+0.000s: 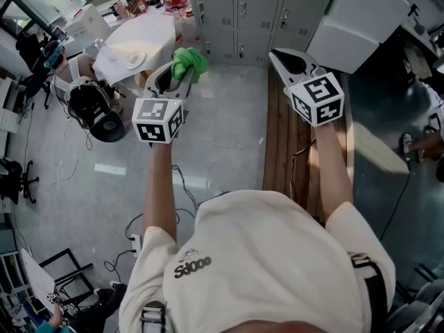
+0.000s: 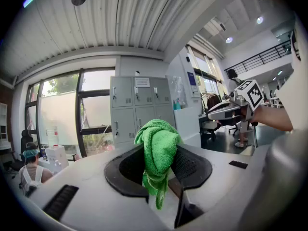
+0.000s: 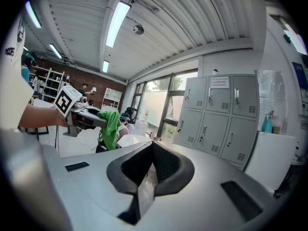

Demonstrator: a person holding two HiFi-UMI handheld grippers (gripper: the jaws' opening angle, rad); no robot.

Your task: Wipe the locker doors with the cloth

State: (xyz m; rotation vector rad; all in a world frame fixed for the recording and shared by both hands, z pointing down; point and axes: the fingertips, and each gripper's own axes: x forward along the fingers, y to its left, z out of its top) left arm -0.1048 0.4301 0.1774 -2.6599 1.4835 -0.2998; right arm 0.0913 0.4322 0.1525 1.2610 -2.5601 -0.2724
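A bunched green cloth [image 1: 189,62] is pinched in my left gripper [image 1: 182,66], which is shut on it; in the left gripper view the cloth [image 2: 158,148] hangs between the black jaws. Grey locker doors [image 1: 243,12] stand ahead across the floor, some way beyond both grippers, and show as a block of grey lockers [image 2: 139,110] and as lockers [image 3: 219,117]. My right gripper [image 1: 281,55] is held level beside the left one, shut with nothing between its jaws [image 3: 153,150]. The cloth [image 3: 111,124] in the left gripper also shows at the left of the right gripper view.
A wooden bench or plank surface [image 1: 291,144] runs under my right arm. A white cabinet [image 1: 361,19] stands right of the lockers. A white table [image 1: 135,44] with small items and a seated person [image 1: 59,57] are at the left. Cables lie on the grey floor [image 1: 222,137].
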